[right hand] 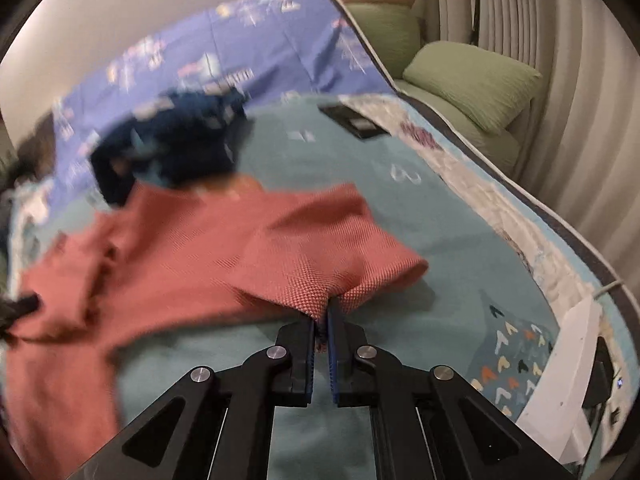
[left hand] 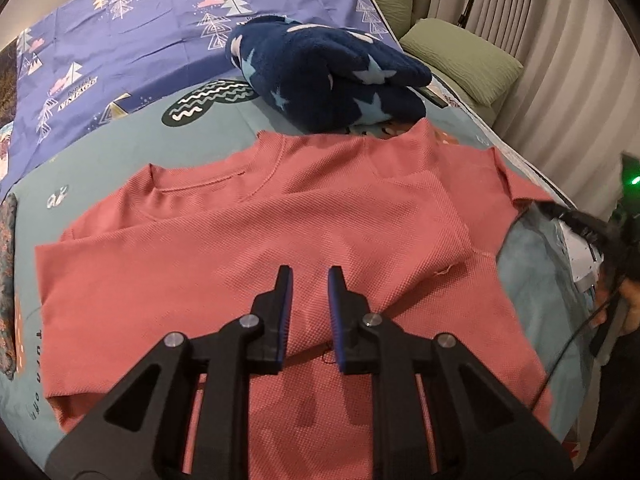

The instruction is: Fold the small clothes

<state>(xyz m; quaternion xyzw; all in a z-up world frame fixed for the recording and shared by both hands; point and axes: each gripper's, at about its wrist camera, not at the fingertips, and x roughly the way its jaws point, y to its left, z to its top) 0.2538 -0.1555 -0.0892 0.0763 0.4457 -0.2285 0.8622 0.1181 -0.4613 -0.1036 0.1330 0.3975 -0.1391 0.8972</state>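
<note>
Pink top [left hand: 248,248] lies spread on bed [right hand: 420,240]. Right hand-held gripper [right hand: 323,316] pinches its sleeve edge w/ a thin bite; a quick pull could slip it free. Left hand-held gripper [left hand: 310,276] hovers over the hem, jaws slightly apart, gripping nothing, so body may drag.

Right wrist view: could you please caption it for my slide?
Right gripper shut on the pink shirt's sleeve, above the teal bedspread.

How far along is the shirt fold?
Done: the pink shirt lies spread on the bed, its left sleeve apparently folded in. In hand: the right gripper is shut on the right sleeve's edge; the left gripper hovers over the body, jaws apart and empty. Left: bring that sleeve in, then fold the body.
</note>
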